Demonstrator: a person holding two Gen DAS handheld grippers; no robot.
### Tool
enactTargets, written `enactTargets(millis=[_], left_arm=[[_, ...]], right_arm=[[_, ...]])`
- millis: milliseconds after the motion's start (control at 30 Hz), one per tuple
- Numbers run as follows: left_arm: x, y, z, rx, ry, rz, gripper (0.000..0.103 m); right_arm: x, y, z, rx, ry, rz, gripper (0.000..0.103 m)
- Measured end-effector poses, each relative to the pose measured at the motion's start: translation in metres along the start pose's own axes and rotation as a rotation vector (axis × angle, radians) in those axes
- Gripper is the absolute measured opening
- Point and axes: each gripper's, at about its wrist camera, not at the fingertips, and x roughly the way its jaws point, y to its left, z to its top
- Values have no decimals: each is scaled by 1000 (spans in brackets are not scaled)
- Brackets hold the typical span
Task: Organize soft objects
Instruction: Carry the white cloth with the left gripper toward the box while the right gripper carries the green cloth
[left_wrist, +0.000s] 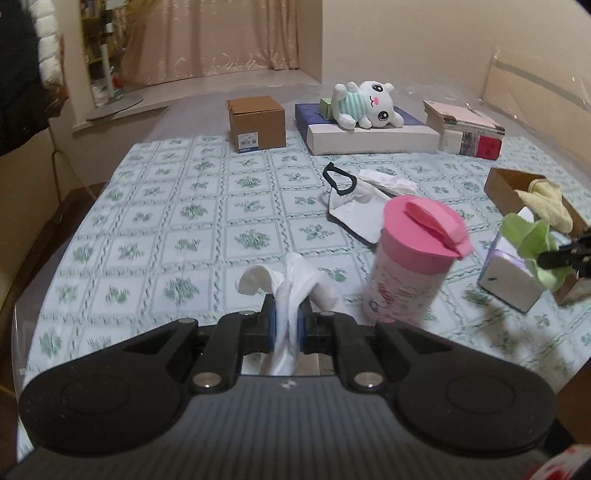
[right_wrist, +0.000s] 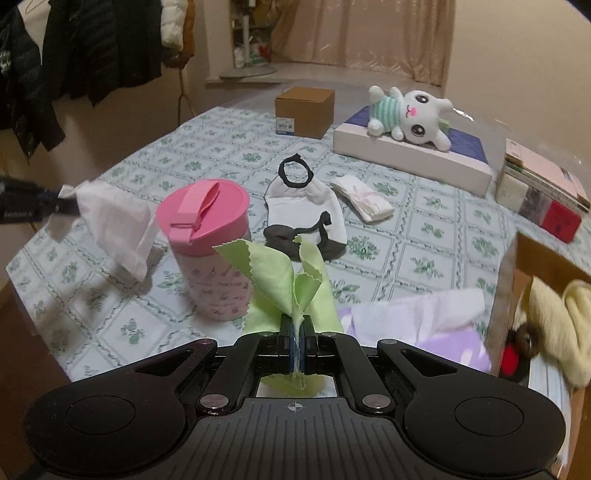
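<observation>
My left gripper (left_wrist: 287, 325) is shut on a white tissue (left_wrist: 291, 284), held above the near part of the table; it also shows at the left of the right wrist view (right_wrist: 114, 225). My right gripper (right_wrist: 297, 341) is shut on a light green cloth (right_wrist: 284, 273), held over a tissue box (left_wrist: 511, 275) by an open cardboard box (left_wrist: 506, 188) with a yellow cloth (right_wrist: 569, 328) inside. A black and white sock (right_wrist: 306, 210), a folded white cloth (right_wrist: 364, 201) and a white plush toy (left_wrist: 365, 103) lie further back.
A pink-lidded canister (left_wrist: 410, 258) stands between the grippers. A brown box (left_wrist: 256, 122), a flat white and blue box (left_wrist: 369, 133) under the plush, and stacked books (left_wrist: 467, 129) line the far side. Dark jackets (right_wrist: 74, 48) hang at the left.
</observation>
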Motion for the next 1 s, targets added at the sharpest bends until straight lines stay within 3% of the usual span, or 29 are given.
enactTargets(millis=[400,700,1000], left_arm=[[-32,-34,-25,-166,-34,-19,10],[-40,-66,-40,-176,-27,-28,10],[-41,-106,-39,-151,-32,-93,10]], right_arm=[[-34,18,-27,103,-76,51,3],[-52,13,-53,152,-88,23,3],[-73,-6,-78,224,-103,-6,3]])
